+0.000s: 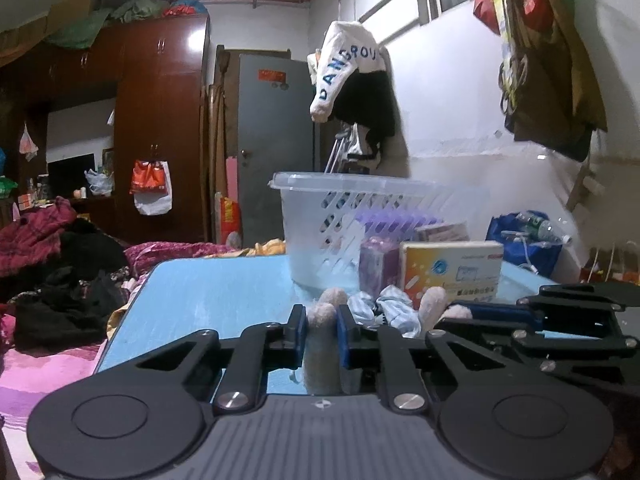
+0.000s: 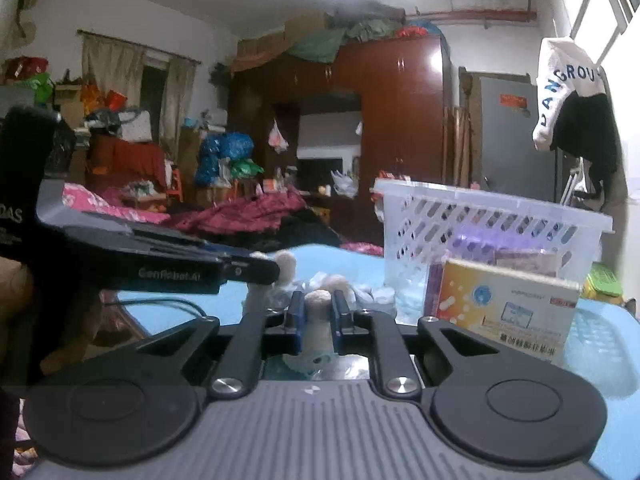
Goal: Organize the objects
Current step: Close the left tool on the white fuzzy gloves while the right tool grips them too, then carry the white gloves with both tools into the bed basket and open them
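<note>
A plush toy with fuzzy white limbs and a pale blue striped body (image 1: 394,308) lies on the light blue table (image 1: 220,292). My left gripper (image 1: 321,320) is shut on one white limb (image 1: 322,344). My right gripper (image 2: 317,306) is shut on another white limb (image 2: 318,320) of the same toy. Each gripper shows in the other's view: the right one (image 1: 474,313) comes in from the right, the left one (image 2: 270,270) from the left. Just behind the toy stand a yellow-and-white box (image 1: 452,268) and a purple box (image 1: 376,260).
A clear slotted plastic basket (image 1: 320,216) stands on the table behind the boxes, with purple items inside. Piles of clothes (image 1: 60,264) on a bed lie beyond the table's left edge. A blue bag with bottles (image 1: 528,240) sits to the right by the wall.
</note>
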